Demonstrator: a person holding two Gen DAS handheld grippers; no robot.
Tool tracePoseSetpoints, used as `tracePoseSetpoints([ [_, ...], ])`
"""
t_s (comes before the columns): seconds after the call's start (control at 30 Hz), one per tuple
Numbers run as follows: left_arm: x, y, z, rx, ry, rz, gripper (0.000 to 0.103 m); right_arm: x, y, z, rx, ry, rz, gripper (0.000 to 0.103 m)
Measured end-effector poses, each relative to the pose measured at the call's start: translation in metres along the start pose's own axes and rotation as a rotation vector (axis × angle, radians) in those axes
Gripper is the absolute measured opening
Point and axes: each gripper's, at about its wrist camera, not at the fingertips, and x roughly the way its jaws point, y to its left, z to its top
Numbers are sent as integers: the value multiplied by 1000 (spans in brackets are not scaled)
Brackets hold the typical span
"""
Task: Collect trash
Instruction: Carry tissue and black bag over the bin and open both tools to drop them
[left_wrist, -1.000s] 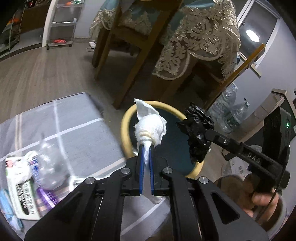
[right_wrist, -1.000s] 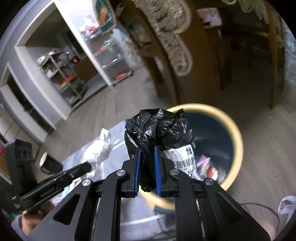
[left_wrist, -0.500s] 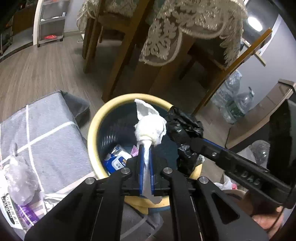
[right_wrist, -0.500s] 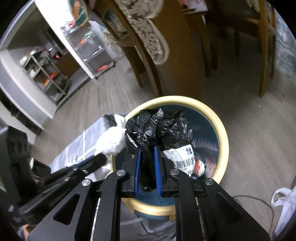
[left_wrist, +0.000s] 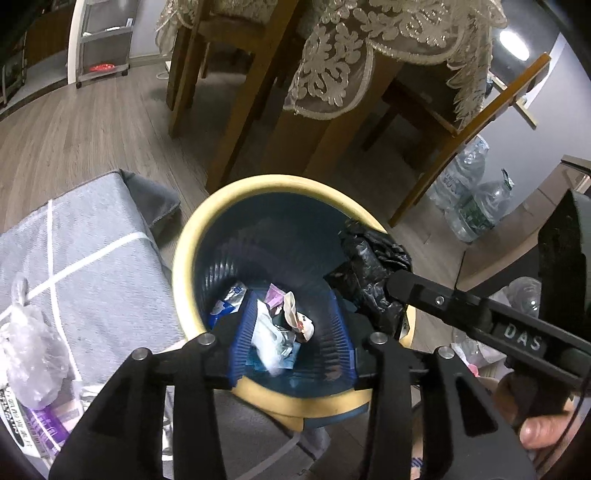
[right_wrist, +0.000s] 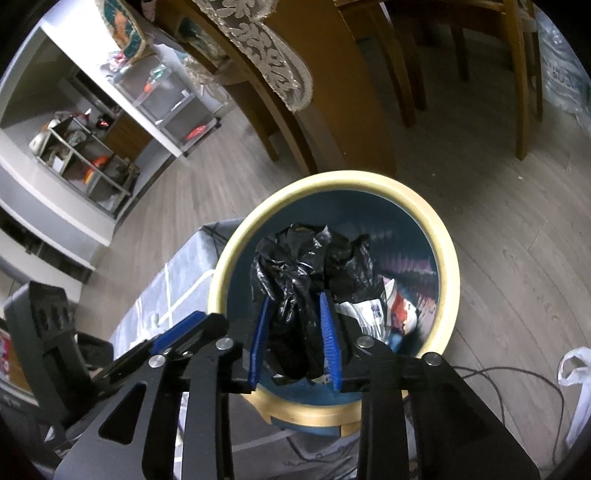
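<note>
Yellow-rimmed and dark blue inside, the bin (left_wrist: 184, 258) sits directly below both grippers. The left gripper (left_wrist: 291, 339) has just been opening; its blue pads (left_wrist: 242, 338) now stand apart with nothing between them, and straight beyond the gap lies a heap of white tissue (left_wrist: 266, 339) and wrappers on the bin floor. The right gripper (right_wrist: 295, 332) has also just been opening, and a crumpled black bag (right_wrist: 295, 266) sits between its pads (right_wrist: 328, 332) and bulges past their tips, over the bin's mouth. Whether the pads still press the bag I cannot tell. Left of the left jaws, outside the bin, a grey mat (left_wrist: 92, 266) carries a clear bag (left_wrist: 29, 347) and a printed packet (left_wrist: 22, 417).
</note>
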Motion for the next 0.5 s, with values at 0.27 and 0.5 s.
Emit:
tracePoseSetpoints([
  [0.27,-33,18,-5,27,-51,38,54,-1,0,-1,0,-4,10,47],
  [0.5,-73,48,-16,4,-94,61,54,-8,-2,-2,15,-28,39,49],
])
